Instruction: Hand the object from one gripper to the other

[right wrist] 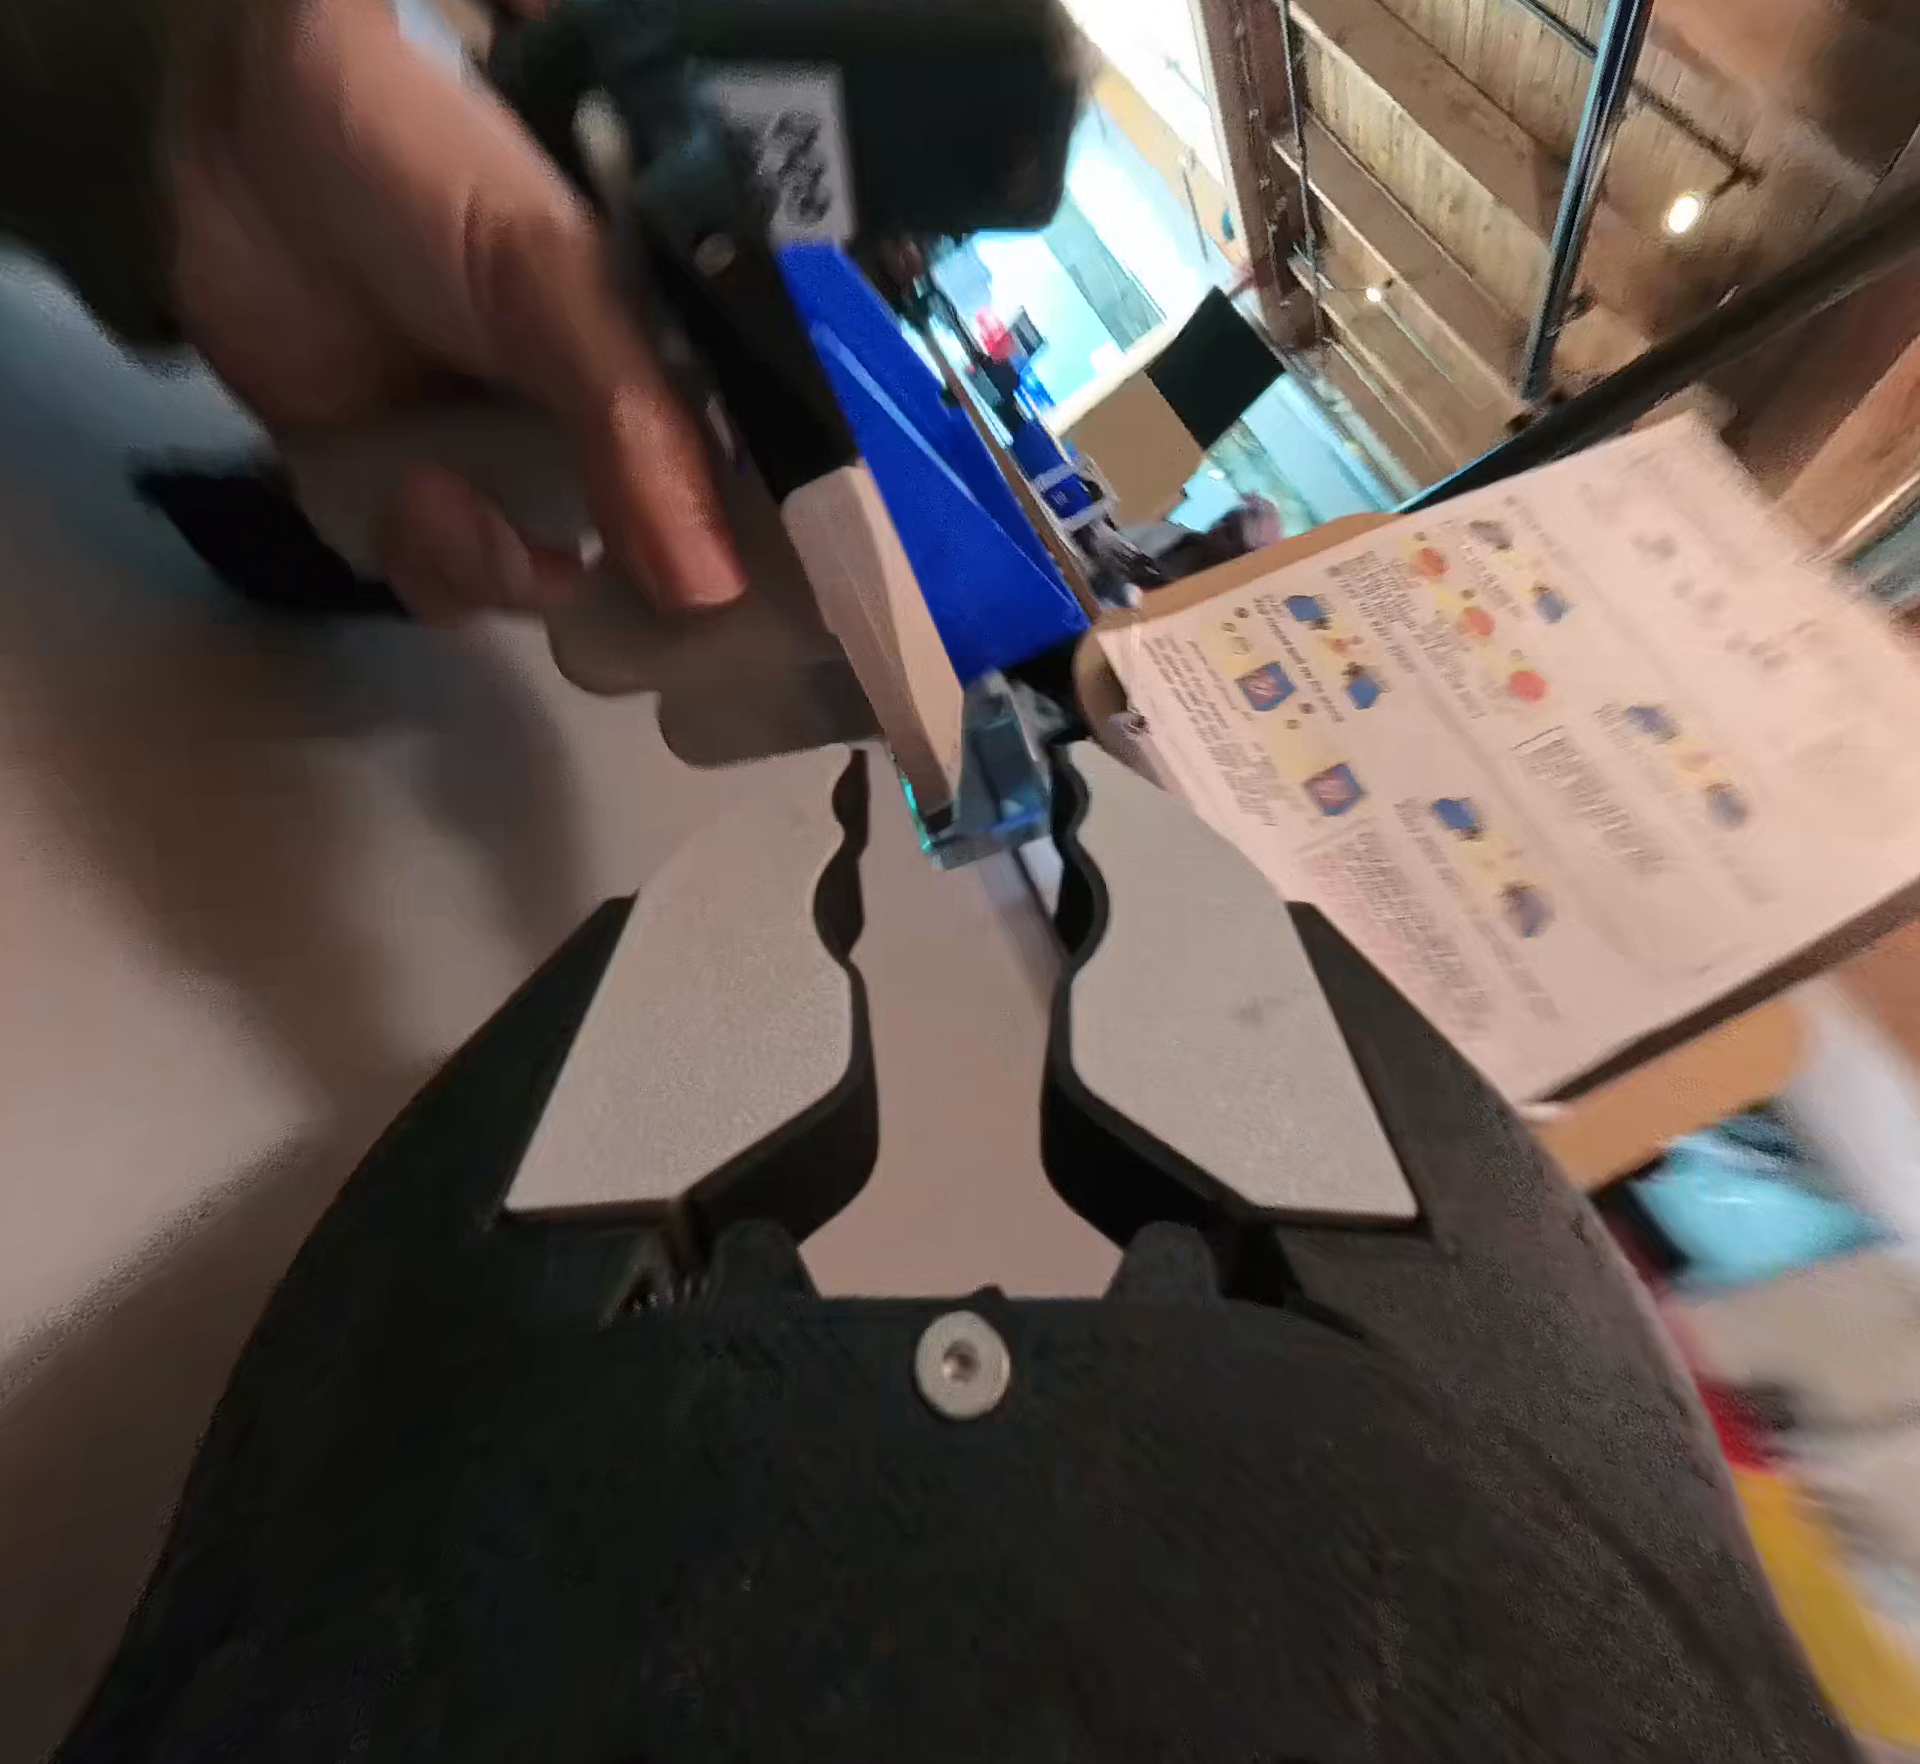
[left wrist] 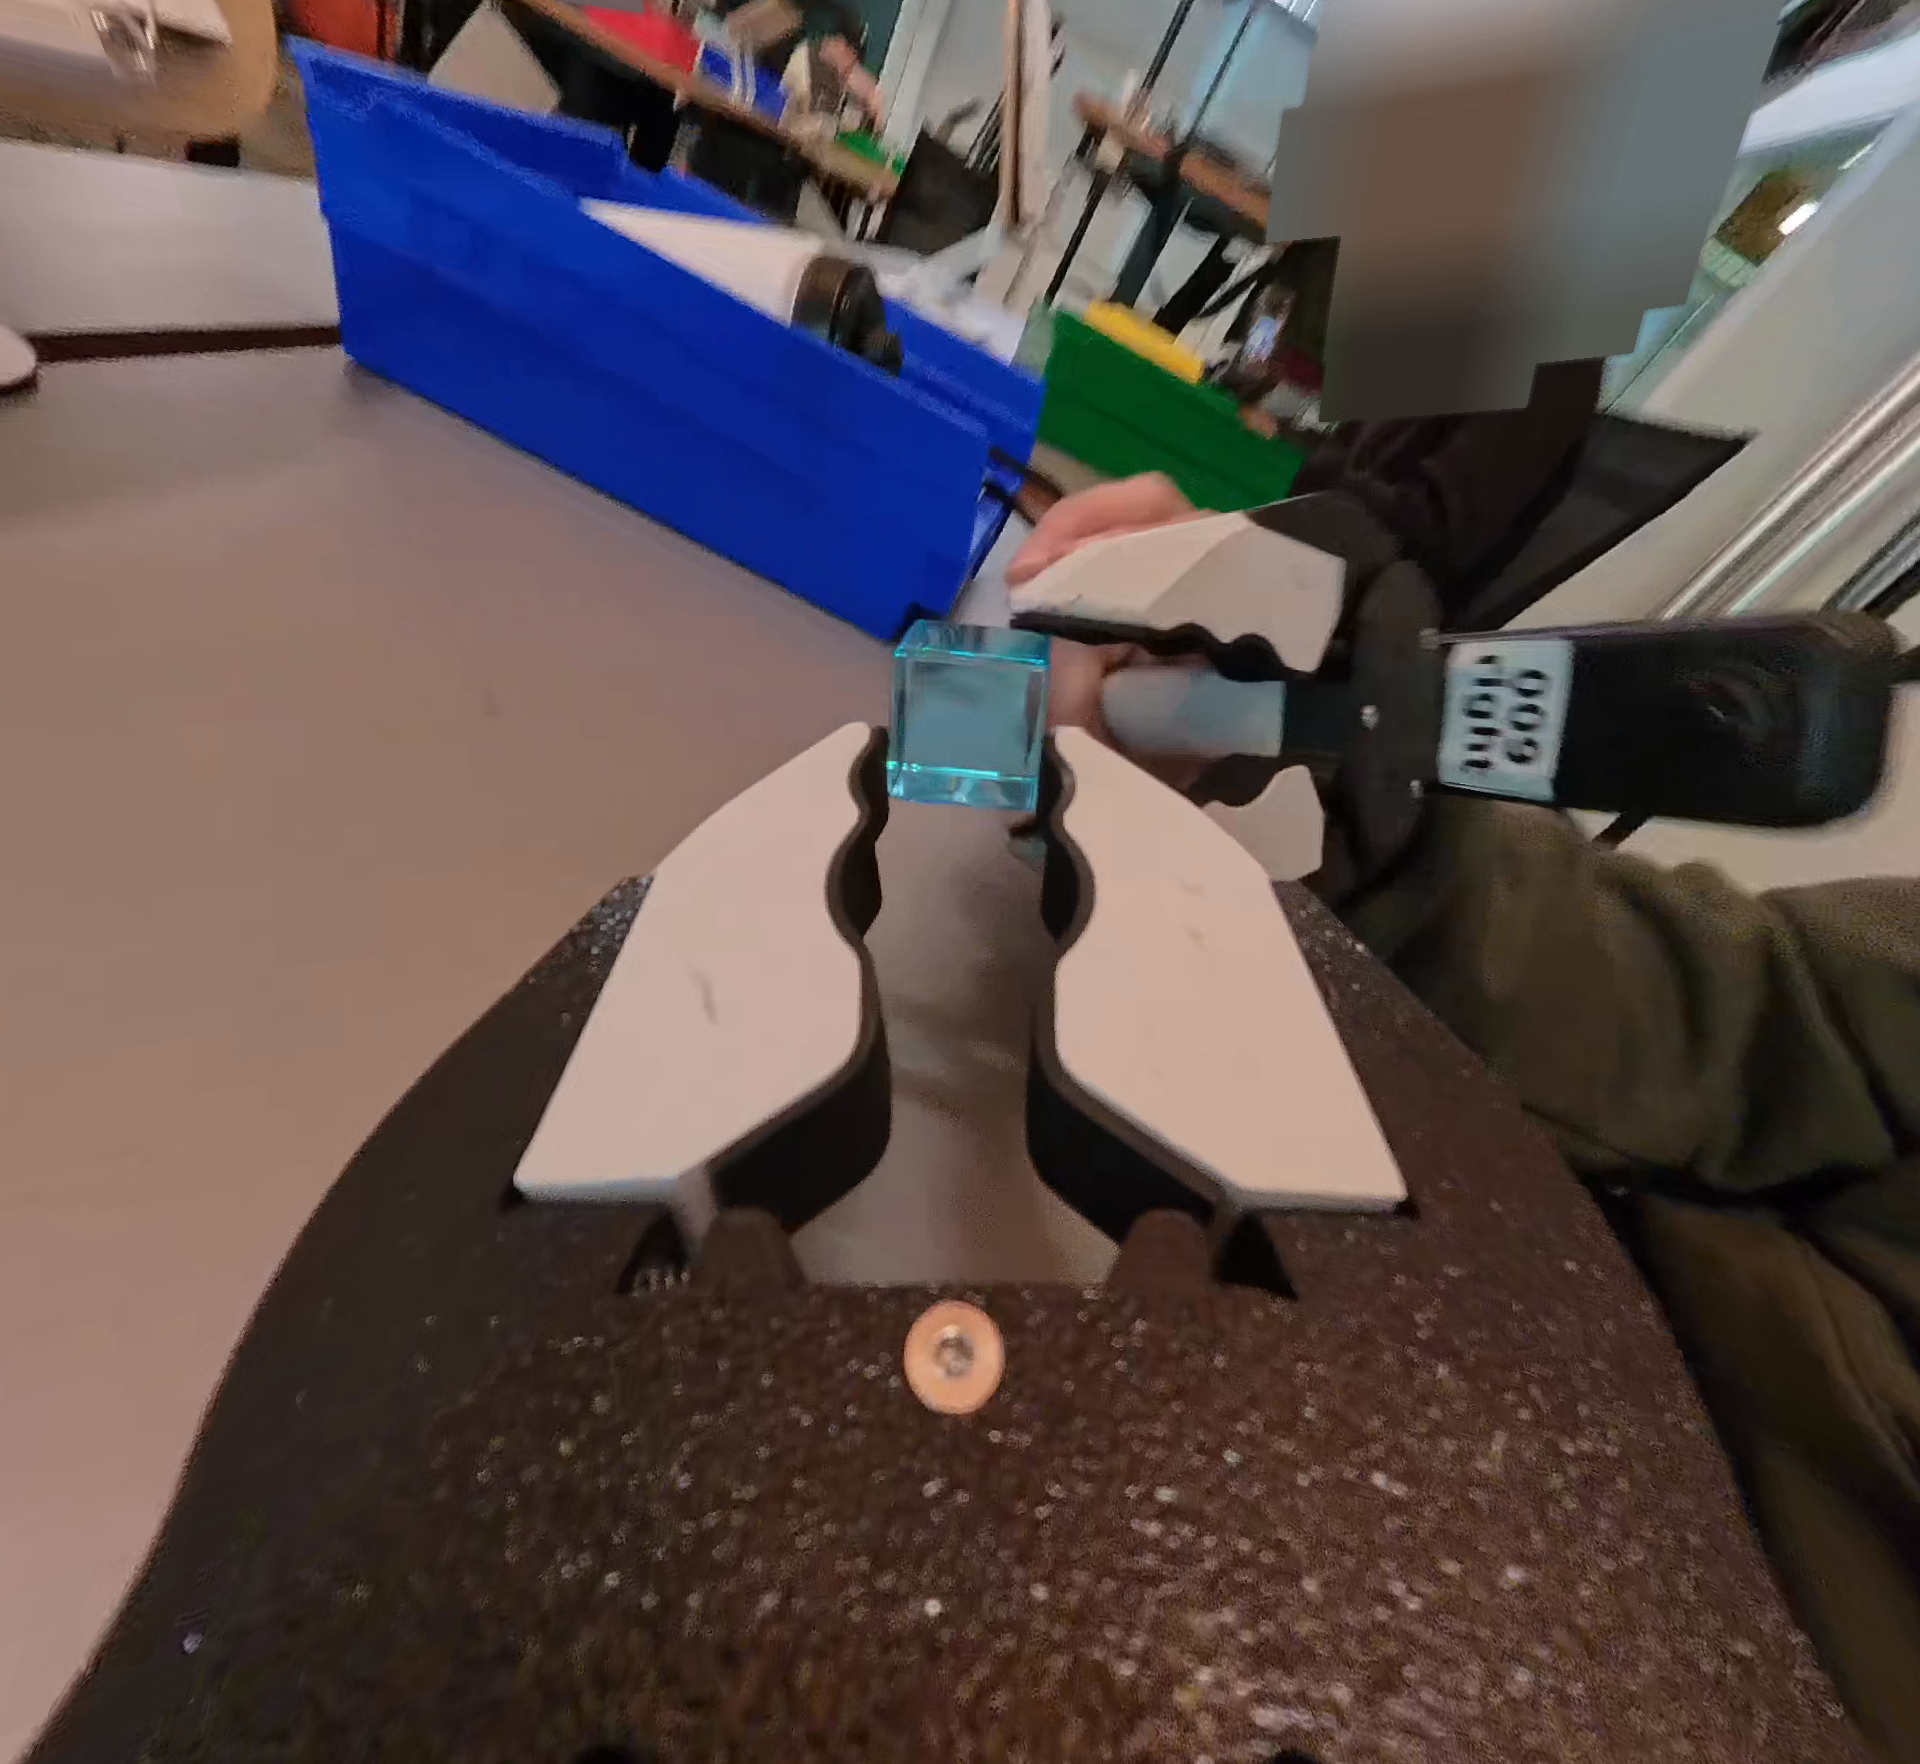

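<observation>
A clear blue cube (left wrist: 966,727) is pinched between the tips of my left gripper (left wrist: 966,758), held above the grey table (left wrist: 312,623). My right gripper comes in from the right in the left wrist view, and its upper finger (left wrist: 1143,561) ends just above the cube's top right corner. In the right wrist view the cube (right wrist: 997,769) sits between the tips of my right gripper (right wrist: 961,779), close to its right finger. The jaws stand wider than the cube. One finger (right wrist: 883,634) of the left gripper lies against the cube's left side.
A blue bin (left wrist: 644,364) holding a white roll (left wrist: 727,260) stands just behind the cube, with a green bin (left wrist: 1143,405) beyond it. A printed sheet on cardboard (right wrist: 1507,727) stands to the right of the right gripper. The person's sleeve (left wrist: 1662,1039) fills the right side.
</observation>
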### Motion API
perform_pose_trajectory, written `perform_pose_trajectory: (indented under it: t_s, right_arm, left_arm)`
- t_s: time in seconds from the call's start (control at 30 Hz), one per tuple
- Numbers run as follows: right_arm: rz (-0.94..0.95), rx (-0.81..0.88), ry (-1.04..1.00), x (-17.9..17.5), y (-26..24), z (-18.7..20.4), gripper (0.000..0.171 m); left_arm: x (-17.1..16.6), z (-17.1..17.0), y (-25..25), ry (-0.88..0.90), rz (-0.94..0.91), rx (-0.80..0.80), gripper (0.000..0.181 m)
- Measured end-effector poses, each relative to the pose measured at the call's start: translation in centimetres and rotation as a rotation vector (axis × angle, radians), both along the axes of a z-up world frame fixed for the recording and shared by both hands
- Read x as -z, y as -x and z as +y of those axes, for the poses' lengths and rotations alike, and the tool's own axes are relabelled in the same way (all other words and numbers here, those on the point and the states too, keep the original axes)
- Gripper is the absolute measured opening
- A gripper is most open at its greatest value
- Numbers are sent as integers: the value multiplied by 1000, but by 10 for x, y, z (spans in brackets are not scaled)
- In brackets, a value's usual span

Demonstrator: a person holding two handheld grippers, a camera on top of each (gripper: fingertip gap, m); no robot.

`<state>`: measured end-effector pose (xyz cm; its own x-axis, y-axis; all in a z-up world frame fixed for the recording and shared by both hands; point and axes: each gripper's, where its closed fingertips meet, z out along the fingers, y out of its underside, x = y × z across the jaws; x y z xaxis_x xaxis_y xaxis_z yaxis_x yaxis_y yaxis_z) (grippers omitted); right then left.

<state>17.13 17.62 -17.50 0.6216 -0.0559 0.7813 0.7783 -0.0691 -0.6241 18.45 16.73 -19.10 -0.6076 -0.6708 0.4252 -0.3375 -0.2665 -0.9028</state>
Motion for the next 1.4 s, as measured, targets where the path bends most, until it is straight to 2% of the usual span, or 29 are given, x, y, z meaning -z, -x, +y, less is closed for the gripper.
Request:
perform_pose_trajectory:
  t_s: [0.1,0.17,0.2,0.27,0.37,0.43,0.53,0.63,0.7,0.8,0.9,1.1,1.27,1.4]
  right_arm:
    - [444,-152,-42,-10,3,-4,60]
    - [792,-285,-26,-15,7,-5,76]
    - [942,-376,-16,-20,12,-6,76]
    - [1130,-534,-37,-32,20,-12,57]
    - [1171,-617,-68,-41,26,-18,33]
    - [1132,-568,-40,-34,26,-14,35]
    - [1079,-559,-12,-30,29,-13,26]
    - [1058,-517,-8,-29,24,-11,26]
    - [1066,-429,-77,-29,9,-8,26]
    - [1111,-252,-196,-25,-23,-6,26]
    - [1243,-209,-278,-22,-38,-7,26]
    - [1510,-433,-355,-34,-27,-8,26]
    - [1815,-725,-360,-43,-12,-8,26]
    - [1861,-811,-305,-43,3,-5,26]
  left_arm:
    - [-24,7,10,144,-111,67,26]
    - [-37,8,20,180,-185,124,27]
    - [-40,6,26,182,-208,166,27]
    - [-41,-2,35,173,-206,248,27]
    - [-33,-12,39,119,-197,295,27]
    - [-29,-17,40,76,-195,312,27]
    - [-25,-19,38,35,-197,296,27]
    - [-26,-15,34,4,-221,250,27]
    - [-27,-7,21,-67,-249,120,29]
    - [-26,2,5,-299,-357,-111,34]
    - [-25,-1,-2,-518,-451,-251,38]
    - [-33,-3,-6,-814,-662,-470,46]
    - [-49,-4,3,-899,-813,-575,37]
    - [-52,0,5,-936,-825,-611,28]
